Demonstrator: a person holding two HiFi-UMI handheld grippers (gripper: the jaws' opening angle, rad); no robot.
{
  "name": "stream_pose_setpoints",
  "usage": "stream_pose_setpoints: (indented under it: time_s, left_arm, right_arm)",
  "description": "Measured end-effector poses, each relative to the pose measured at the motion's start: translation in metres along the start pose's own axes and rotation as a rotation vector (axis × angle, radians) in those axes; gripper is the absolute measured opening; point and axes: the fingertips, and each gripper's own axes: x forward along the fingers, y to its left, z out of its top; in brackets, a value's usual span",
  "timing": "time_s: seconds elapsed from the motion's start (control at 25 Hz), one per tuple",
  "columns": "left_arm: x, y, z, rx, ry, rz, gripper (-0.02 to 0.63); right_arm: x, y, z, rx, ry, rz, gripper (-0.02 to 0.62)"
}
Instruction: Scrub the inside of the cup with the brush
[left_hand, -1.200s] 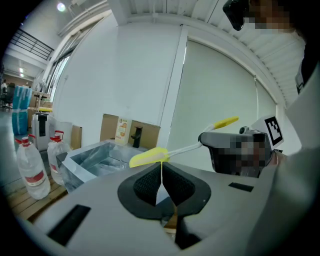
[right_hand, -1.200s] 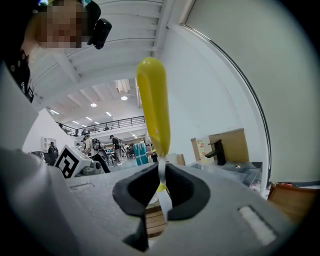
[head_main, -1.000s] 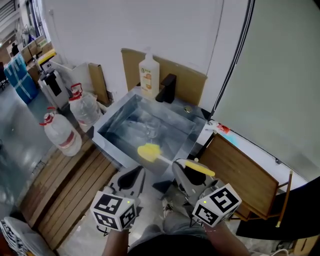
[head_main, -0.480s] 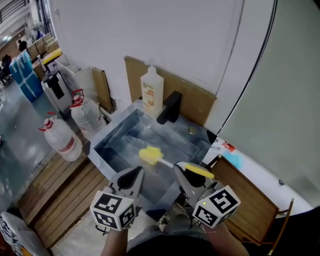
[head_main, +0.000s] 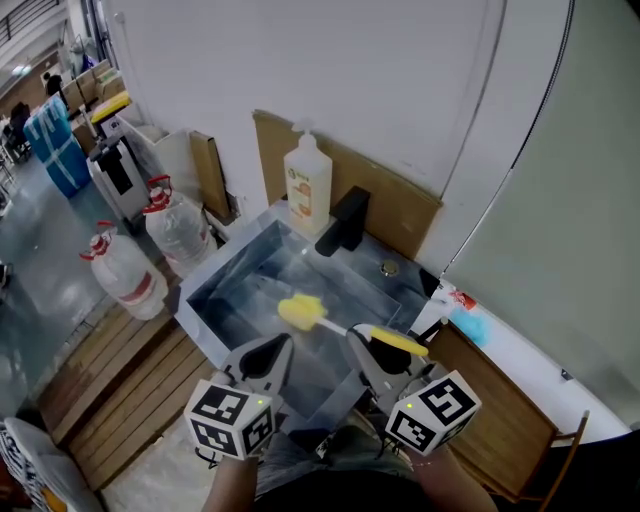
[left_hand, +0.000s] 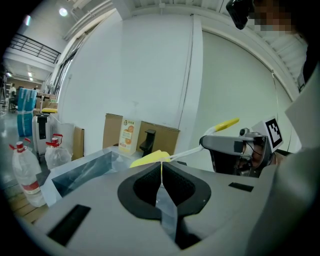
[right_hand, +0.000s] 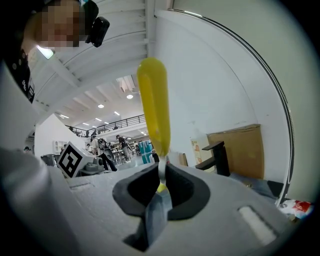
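White wall (head_main: 300, 70) behind, steel sink (head_main: 232, 275) below: right gripper (head_main: 368, 345) is clamped on the brush (head_main: 305, 314) by its stem, yellow head out over the basin. Left gripper (head_main: 276, 347) sits alongside, jaws pressed together, nothing in them. Soap bottle (head_main: 308, 185) stands by the black tap (head_main: 343, 222).

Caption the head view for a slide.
Right gripper grips a yellow white-stemmed brush above the metal sink; left gripper shut.

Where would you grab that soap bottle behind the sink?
The bottle stands upright against the cardboard, with the faucet close on its right. Probably grip its narrow neck, coming level from the front over the sink: the back and right are blocked.
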Motion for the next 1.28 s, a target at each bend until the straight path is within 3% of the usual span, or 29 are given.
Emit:
stream_pose_setpoints:
  time_s: [0.6, 1.0, 1.28]
  left_arm:
    - [0.017, 0.041, -0.006, -0.016, 0.082, -0.076, 0.025]
    - [0.048, 0.08, -0.017, 0.061, 0.196, -0.184, 0.026]
    - [0.079, 0.083, -0.037, 0.081, 0.284, -0.282, 0.026]
  right_arm:
    - [0.024, -0.022, -0.012, 0.056, 0.025, -0.133, 0.035]
    - [0.047, -0.025, -0.015, 0.021, 0.064, -0.233, 0.035]
    - [0.051, -0.033, -0.024, 0.027, 0.104, -0.28, 0.035]
